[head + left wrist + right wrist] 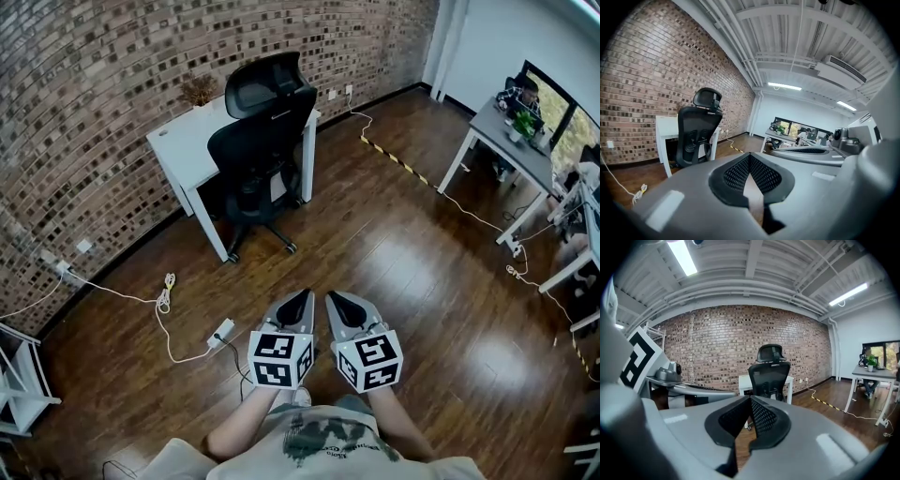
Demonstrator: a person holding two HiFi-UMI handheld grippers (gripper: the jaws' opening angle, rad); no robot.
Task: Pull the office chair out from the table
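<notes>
A black office chair [261,150] with a headrest stands pushed under a small white table [184,142] against the brick wall. The chair [697,133] is at left in the left gripper view, and the chair [769,373] is straight ahead in the right gripper view. My left gripper [302,298] and right gripper [334,300] are held side by side low in the head view, well short of the chair. Both are shut with nothing between the jaws. Left gripper tip [750,156], right gripper tip [750,399].
A white cable [141,300] and power strip [222,333] lie on the wood floor at left. A yellow-black floor strip [394,159] runs at back. White desks [506,150] with people stand at right; a white shelf [19,375] at far left.
</notes>
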